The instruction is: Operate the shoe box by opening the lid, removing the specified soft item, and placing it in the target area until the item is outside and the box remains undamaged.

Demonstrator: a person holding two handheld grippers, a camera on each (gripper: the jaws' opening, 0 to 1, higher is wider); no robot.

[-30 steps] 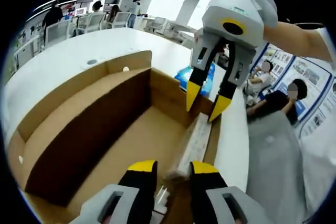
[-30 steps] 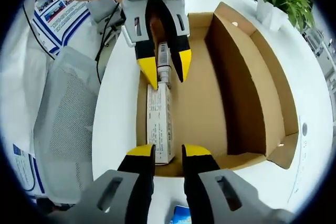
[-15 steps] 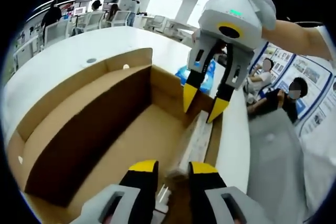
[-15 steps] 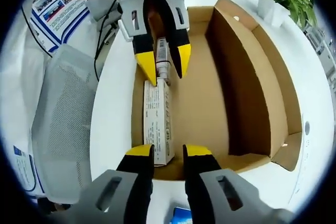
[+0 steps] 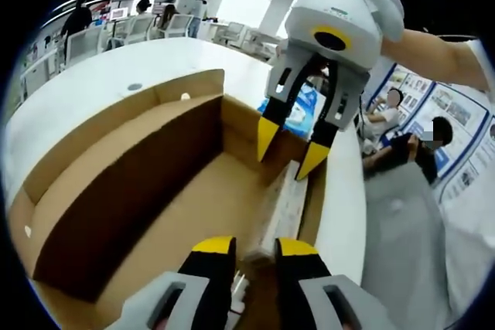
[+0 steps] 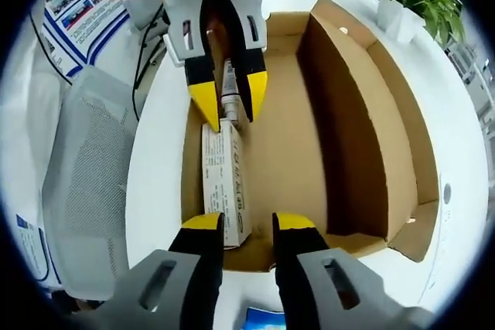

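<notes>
The shoe box (image 6: pixel 340 113) lies open on the white table (image 5: pixel 100 75), with a long white carton (image 6: pixel 222 179) against one side wall inside it. The left gripper (image 6: pixel 227 110) reaches down over the carton's far end, jaws spread, touching nothing I can confirm. The right gripper (image 5: pixel 286 148) hangs above the carton's other end, near the box's end wall, jaws likewise apart and empty.

Carton (image 6: pixel 223 183) inside box (image 6: pixel 371 113), along wall
</notes>
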